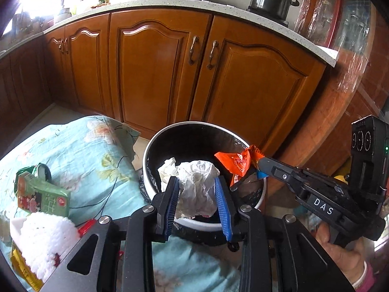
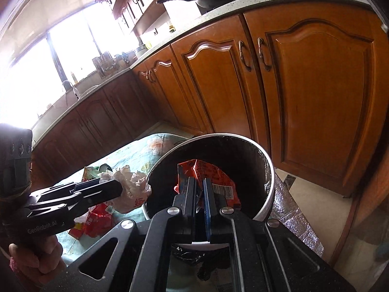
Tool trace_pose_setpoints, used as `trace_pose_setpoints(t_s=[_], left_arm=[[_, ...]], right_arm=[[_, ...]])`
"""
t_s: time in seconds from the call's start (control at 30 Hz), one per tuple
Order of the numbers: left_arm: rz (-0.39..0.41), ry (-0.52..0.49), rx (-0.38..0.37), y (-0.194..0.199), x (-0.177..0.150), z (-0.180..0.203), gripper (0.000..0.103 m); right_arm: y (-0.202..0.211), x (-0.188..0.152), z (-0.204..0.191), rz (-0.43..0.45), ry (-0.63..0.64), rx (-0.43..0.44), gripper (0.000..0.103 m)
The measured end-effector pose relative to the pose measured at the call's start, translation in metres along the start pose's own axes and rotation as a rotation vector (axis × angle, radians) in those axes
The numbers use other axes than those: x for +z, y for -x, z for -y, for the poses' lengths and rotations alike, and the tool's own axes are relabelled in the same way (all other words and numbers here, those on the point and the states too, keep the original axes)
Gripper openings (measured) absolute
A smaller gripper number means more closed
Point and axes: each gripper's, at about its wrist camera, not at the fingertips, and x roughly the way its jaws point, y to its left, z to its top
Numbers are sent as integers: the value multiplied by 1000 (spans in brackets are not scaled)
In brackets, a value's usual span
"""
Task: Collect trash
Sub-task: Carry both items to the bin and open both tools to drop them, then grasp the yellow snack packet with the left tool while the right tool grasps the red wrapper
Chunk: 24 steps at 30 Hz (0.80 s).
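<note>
Left jaws: the left gripper (image 1: 197, 194) has its blue pads pinching a crumpled white tissue wad (image 1: 197, 185), which bulges out past the tips.
Right jaws: the right gripper (image 2: 199, 192) is pressed together on an orange snack wrapper (image 2: 214, 172).
Below the jaws: a white-rimmed trash bin (image 1: 155, 146) with a dark liner; both pieces hang over its mouth, the tissue near the rim nearest the left gripper, the wrapper further over the opening.
Step in hand: carrying trash to the bin, at the point of dropping, I judge.
Next move: spread each pair of jaws so the pieces fall inside; the tissue may need nudging further past the rim first.
Hand pose: both grippers angle downward, side by side; a hand (image 1: 340, 248) grips the right handle.
Left of the jaws: a green drink carton (image 1: 41, 194) and other litter lie uncollected on a floral cloth (image 1: 80, 146).
</note>
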Motion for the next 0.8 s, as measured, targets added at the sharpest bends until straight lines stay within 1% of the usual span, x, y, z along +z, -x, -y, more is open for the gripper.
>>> trace_pose_setpoints(t_s=[0.1,0.13,0.17,0.23,0.27,0.3,0.33,0.37,0.4,0.47,0.53,0.6,0.67,0.7,0.8], left_arm=[[-31,-3,2,-20,6,3,35],[-39,-3,1,-26,8,2,39],[-44,-5,5,-31,11,4,41],[-54,-10,2,-36,12,6,53],[-53,-13,5,-38,13,9,57],[-51,-15,11,-40,13,10,64],[-46,-17,14,-40,13,10,67],[-42,-15,12,-39,11,12,68],[-42,-10,6,-37,9,12,69],[-39,5,-7,-31,4,13,70],[-24,18,-22,-20,-2,12,70],[0,29,-33,-3,-10,10,73],[23,41,-36,11,-17,6,75],[35,46,-37,18,-22,5,75],[61,56,-20,39,-36,0,75]], right_arm=[[-8,3,7,-16,-10,-8,6],[-11,3,9,-23,-15,-8,6],[-14,3,11,-30,-16,-9,10],[-18,3,14,-40,-21,-8,12],[-21,5,14,-46,-26,-7,18],[-21,4,15,-48,-31,-6,27],[-21,4,17,-46,-36,-7,32],[-21,4,18,-42,-41,-6,40],[-20,3,20,-38,-45,-2,44],[-16,1,21,-31,-53,-1,47],[-12,-1,21,-24,-63,5,54],[-7,-3,20,-6,-73,16,70],[-1,-8,17,11,-83,22,77],[2,-10,15,15,-91,29,80],[9,-19,9,21,-110,51,82]])
